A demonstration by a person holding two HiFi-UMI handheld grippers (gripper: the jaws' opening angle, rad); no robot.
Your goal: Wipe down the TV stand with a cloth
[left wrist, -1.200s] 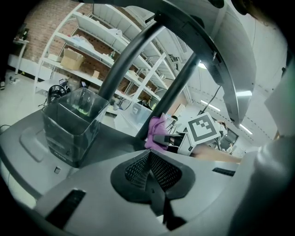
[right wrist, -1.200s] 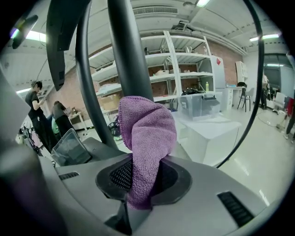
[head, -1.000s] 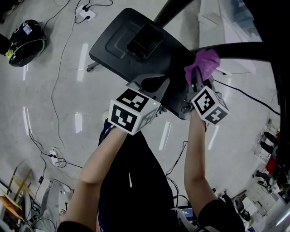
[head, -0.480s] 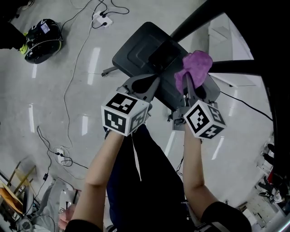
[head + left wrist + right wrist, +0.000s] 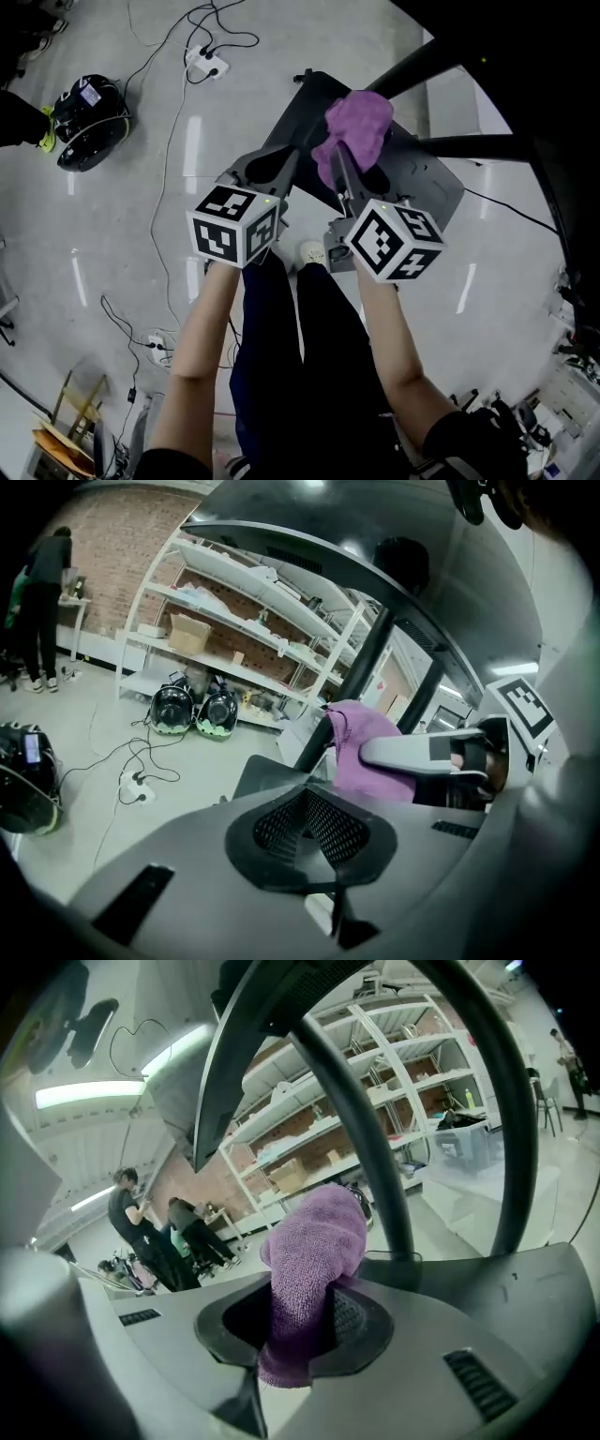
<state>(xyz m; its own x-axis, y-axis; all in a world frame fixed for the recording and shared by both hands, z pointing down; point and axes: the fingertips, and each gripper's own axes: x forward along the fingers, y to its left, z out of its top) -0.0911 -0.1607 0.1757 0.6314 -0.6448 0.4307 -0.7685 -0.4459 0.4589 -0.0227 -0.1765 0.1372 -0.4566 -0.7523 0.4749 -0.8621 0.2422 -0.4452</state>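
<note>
Both grippers have shifted left over the stand point(image 5: 427, 178). The right gripper point(image 5: 337, 165) clamps the cloth point(image 5: 357, 127), which bunches past its tips. The left gripper point(image 5: 292, 155) is closed and empty.

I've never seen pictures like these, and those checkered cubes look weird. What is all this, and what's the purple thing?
No robot here: a person holds two grabbing tools, and the cubes belong to the tools. One picture comes from a camera on the person's head, looking down at the floor, with a power strip and a dark TV stand. The other two come from cameras riding on each tool. The right tool pinches a purple cloth above the stand. The left tool is shut and holds nothing.
</note>
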